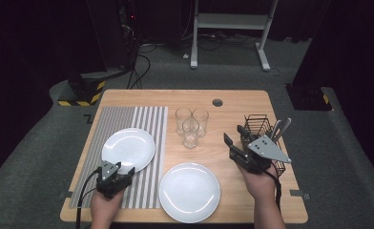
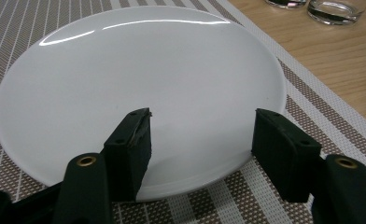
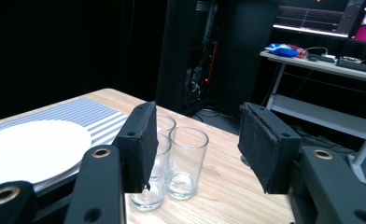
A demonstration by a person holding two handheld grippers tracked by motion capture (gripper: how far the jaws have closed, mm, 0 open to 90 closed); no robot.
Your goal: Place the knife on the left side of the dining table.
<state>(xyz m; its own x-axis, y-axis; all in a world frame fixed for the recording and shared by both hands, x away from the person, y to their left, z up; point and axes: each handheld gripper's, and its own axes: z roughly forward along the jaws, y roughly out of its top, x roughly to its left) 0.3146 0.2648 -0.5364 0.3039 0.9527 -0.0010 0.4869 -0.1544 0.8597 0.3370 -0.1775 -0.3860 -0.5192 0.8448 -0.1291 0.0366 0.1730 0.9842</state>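
The left tongs [image 2: 200,140] stand apart, clamping nothing, poised low over the near rim of a white plate [image 2: 139,79] that lies flat on the striped placemat [image 1: 142,124] at the left of the surface [image 1: 233,102]. The right tongs [image 1: 236,136] are also apart and empty (held above the wood), facing three upright glasses [image 3: 183,161] clustered mid-surface. A second plate [image 1: 190,192] lies near the front edge; a wire cutlery basket [image 1: 257,123] stands just beside the right tongs. No writing is legible
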